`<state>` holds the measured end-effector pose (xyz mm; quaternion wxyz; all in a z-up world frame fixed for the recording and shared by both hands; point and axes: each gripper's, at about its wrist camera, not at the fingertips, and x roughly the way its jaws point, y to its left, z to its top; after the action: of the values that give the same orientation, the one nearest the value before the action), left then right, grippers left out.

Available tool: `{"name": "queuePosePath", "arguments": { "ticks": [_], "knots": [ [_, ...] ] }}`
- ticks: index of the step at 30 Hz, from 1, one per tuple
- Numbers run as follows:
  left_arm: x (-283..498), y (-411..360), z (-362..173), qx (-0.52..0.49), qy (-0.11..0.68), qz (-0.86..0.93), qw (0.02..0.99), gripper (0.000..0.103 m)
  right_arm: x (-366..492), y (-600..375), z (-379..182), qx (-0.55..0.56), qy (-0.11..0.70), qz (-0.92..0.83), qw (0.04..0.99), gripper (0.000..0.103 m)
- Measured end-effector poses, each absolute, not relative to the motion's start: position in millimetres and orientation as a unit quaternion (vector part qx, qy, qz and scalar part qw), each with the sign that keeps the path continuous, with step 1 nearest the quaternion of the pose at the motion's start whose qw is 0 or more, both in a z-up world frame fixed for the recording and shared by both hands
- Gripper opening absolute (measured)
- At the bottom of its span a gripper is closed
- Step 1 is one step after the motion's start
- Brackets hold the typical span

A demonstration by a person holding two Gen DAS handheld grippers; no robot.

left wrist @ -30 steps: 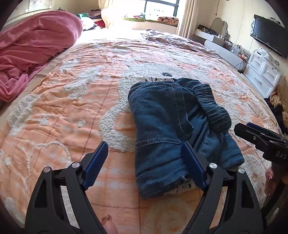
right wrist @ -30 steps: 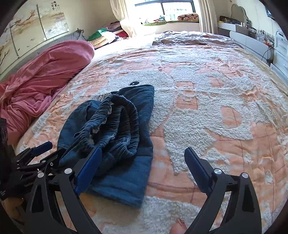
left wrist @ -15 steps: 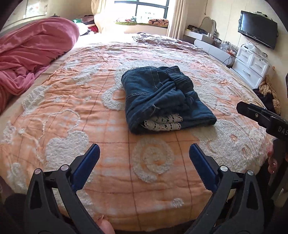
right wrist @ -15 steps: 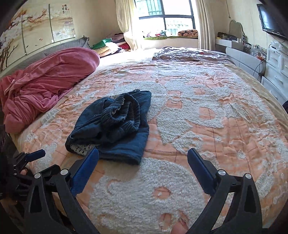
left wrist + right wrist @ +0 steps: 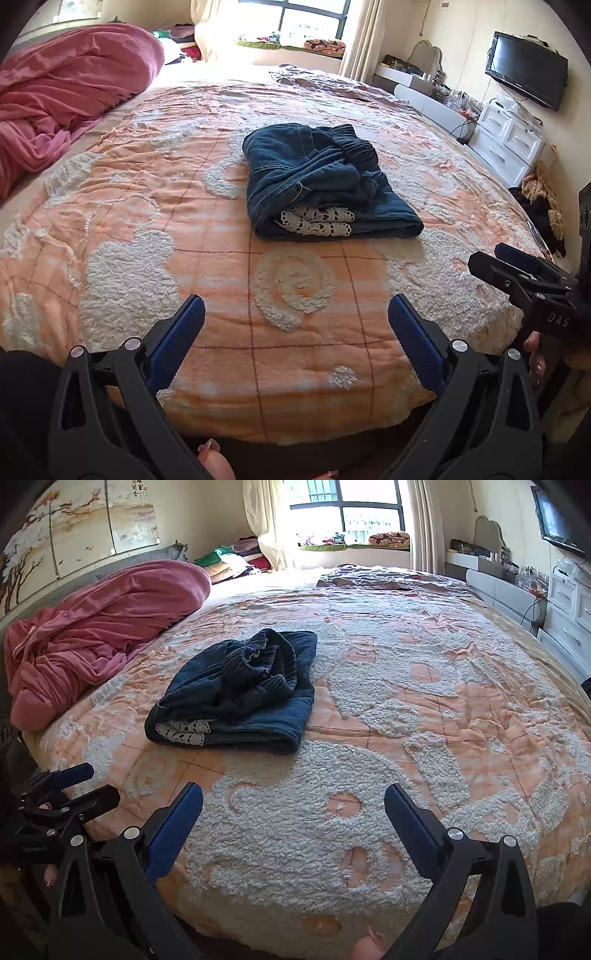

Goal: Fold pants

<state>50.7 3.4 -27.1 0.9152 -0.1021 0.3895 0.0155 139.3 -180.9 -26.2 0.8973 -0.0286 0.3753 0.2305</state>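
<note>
The dark blue denim pants lie folded into a thick bundle on the orange and white bedspread, white lace hem showing at the near end. In the right wrist view the pants sit left of centre, elastic waistband bunched on top. My left gripper hangs open over the bed's near edge, well short of the pants, nothing between its blue pads. My right gripper is likewise open and empty, back from the bundle. Each gripper appears at the side of the other's view.
A crumpled pink blanket fills the bed's left side. A white dresser and a wall television stand on the right, clothes heaped on the floor beside them. A window bench with clothing lies beyond the bed.
Both grippers have drawn back from the pants toward the bed's near edge. The left gripper, which straddled the bundle's near end, is clear of it and stands wider.
</note>
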Motion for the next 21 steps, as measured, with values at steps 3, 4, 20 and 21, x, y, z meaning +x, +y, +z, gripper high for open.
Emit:
{"name": "queuePosePath", "arguments": {
  "ticks": [3, 4, 20, 21],
  "knots": [
    [54, 5, -34, -0.107, 0.400, 0.017, 0.910, 0.093, 143, -185, -28, -0.016, 0.377, 0.233, 0.896, 0.098],
    [55, 5, -36, -0.107, 0.403, 0.016, 0.909, 0.093, 144, -185, -29, -0.013, 0.378, 0.234, 0.896, 0.098],
    [57, 0, -39, -0.094, 0.408, 0.011, 0.908, 0.093, 151, -184, -39, -0.006, 0.401, 0.238, 0.884, 0.098],
    [57, 0, -39, -0.093, 0.408, 0.014, 0.908, 0.093, 151, -184, -39, -0.006, 0.401, 0.238, 0.884, 0.098]
  ]
}}
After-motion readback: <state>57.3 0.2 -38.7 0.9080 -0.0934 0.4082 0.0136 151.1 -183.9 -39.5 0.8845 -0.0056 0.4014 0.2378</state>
